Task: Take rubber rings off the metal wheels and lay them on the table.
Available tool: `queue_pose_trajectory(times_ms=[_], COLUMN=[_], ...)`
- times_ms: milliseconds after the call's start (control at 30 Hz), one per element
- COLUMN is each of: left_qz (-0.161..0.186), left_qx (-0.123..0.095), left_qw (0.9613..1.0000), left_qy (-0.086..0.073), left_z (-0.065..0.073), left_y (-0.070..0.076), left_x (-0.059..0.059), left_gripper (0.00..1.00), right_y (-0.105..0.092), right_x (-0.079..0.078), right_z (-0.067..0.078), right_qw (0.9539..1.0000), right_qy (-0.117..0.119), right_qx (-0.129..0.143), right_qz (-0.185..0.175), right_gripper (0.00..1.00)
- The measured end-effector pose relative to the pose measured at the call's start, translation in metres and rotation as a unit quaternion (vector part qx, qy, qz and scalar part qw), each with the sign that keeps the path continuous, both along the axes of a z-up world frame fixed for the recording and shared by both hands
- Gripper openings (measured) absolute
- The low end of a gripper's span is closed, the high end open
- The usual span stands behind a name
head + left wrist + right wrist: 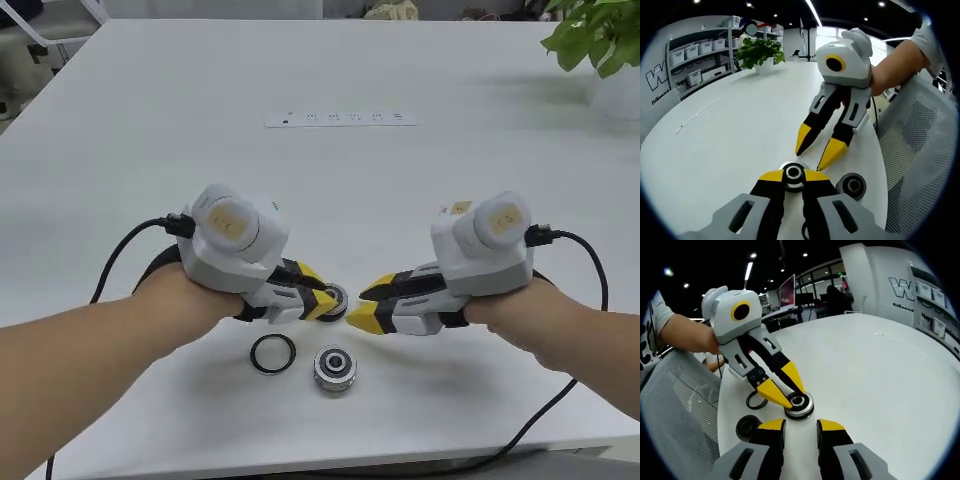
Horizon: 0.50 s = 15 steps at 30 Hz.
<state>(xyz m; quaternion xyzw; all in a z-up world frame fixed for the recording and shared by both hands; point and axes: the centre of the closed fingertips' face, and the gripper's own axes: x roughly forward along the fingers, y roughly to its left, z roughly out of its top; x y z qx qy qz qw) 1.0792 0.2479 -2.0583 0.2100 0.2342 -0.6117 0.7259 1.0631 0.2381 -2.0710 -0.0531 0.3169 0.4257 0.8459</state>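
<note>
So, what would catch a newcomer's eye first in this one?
Two hand-held grippers meet tip to tip near the front of the white table: the left hand-held gripper is clamped on a metal wheel, while the right hand-held gripper faces it with jaws open. Just in front of them lie a loose black rubber ring and a second metal wheel.

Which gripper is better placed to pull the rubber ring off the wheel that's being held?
Right. The left gripper is clamping the wheel, while the right gripper is open with its tips beside it.
</note>
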Motion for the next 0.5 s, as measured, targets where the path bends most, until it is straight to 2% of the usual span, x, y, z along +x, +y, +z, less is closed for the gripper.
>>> queue_pose_trajectory(times_ms=[300,500], left_qz=[0.012,0.018], left_qx=[-0.006,-0.005], left_qw=[0.9999,0.9998], left_qy=[0.001,0.001], left_z=[0.001,0.001], left_y=[-0.001,0.0], left_x=[-0.002,-0.001], left_gripper=[0.07,0.07], right_y=[0.013,0.018], right_x=[0.005,0.01], right_z=[-0.001,-0.001], right_qw=[0.9999,0.9996], right_qy=[-0.007,-0.02], right_qx=[0.001,-0.007], right_qz=[0.012,0.018], right_gripper=[0.24,0.26])
